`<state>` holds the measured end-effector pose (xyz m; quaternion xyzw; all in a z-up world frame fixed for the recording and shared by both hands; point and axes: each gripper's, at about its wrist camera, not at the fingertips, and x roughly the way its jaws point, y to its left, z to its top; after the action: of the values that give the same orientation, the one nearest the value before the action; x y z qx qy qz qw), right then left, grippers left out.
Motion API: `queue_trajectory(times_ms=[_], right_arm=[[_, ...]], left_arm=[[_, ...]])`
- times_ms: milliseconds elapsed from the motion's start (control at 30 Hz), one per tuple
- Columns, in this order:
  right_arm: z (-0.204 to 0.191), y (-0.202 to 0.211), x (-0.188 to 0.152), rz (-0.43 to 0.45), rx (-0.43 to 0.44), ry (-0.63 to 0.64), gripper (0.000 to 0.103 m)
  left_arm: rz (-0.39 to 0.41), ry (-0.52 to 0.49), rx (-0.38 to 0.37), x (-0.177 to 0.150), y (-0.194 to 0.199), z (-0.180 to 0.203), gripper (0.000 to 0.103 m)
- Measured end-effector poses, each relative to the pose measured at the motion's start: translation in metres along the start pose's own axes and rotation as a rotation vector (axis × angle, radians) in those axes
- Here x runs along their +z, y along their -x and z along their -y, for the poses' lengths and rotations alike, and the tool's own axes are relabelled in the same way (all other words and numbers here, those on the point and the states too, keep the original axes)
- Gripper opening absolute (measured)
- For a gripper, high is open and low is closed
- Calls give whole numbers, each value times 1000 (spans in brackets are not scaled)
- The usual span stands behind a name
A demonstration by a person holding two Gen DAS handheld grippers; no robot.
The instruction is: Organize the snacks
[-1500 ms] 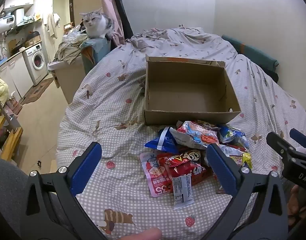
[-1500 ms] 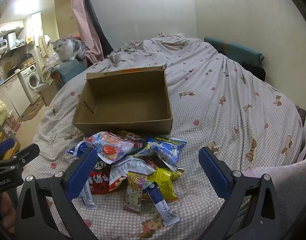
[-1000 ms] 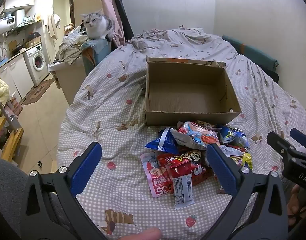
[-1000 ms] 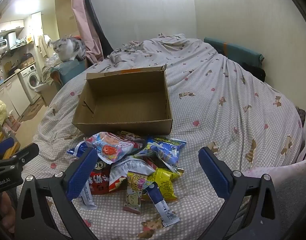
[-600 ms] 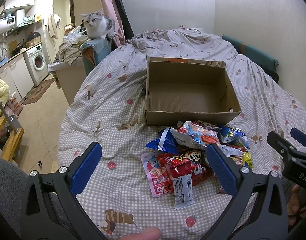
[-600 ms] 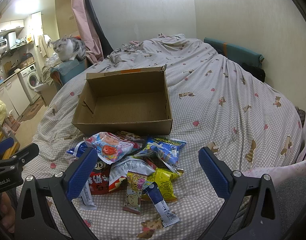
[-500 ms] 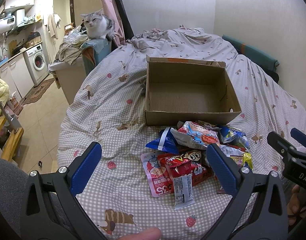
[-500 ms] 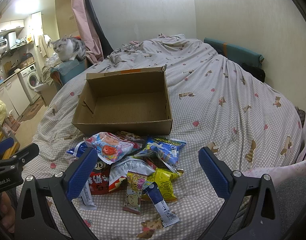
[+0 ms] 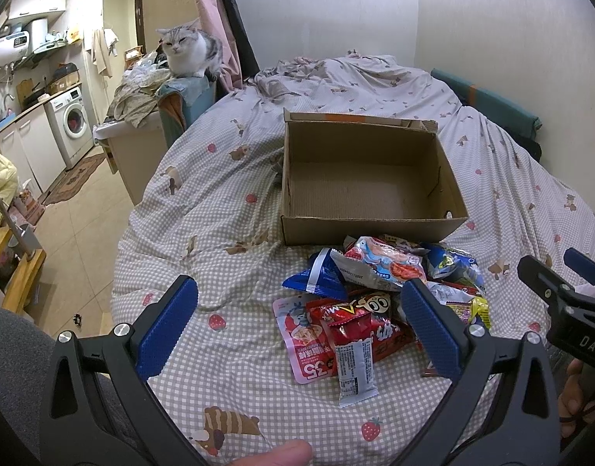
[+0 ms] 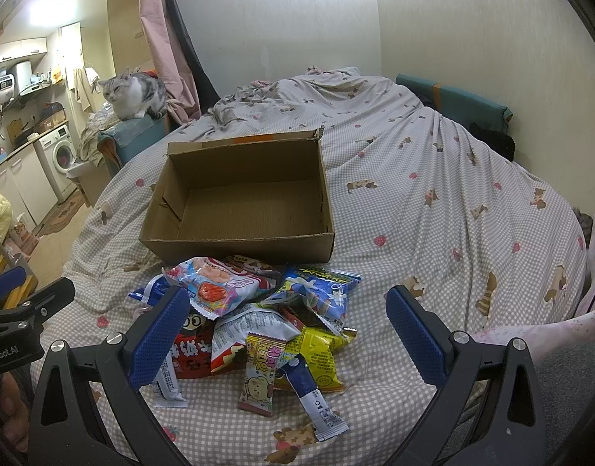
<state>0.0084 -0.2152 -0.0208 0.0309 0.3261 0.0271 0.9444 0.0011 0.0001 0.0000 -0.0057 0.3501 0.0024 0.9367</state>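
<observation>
We hold the left hand-held gripper [image 9: 299, 324] spread wide and empty above the near left edge of the snack pile [image 9: 379, 295], and the right hand-held gripper [image 10: 287, 334] equally spread and empty over the pile's near right side. Neither touches a packet. The snacks lie heaped on the bed [image 9: 219, 202], just in front of the box [image 9: 367, 178], which has nothing in it; by our reading the sorting has not started.

To do the first pick well, we judge it best to take a packet lying loose on top or at the edge, such as the red packet [image 9: 349, 326] with its white end toward us, and to close on a flat seam rather than the puffed middle, so the foil does not slip. The soft bedding will give under pressure, so we should come down lightly. One gripper at a time keeps the two from crowding each other over so small a heap.

The right view shows the yellow packet [image 10: 320, 353] and a blue stick [image 10: 313, 396] at the front, which the left view mostly hides behind its finger. The left view shows the pink packet [image 9: 301, 334] flat on the bed, unseen from the right.

A cat [image 9: 188, 52] sits well beyond the bed.
</observation>
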Motion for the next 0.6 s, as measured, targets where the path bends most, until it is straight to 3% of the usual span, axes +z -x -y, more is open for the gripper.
queue_trajectory(times_ms=[600], right_arm=[[-1, 2, 3, -2, 1, 3, 103]], left_arm=[[0, -1, 0, -3, -1, 7, 103]])
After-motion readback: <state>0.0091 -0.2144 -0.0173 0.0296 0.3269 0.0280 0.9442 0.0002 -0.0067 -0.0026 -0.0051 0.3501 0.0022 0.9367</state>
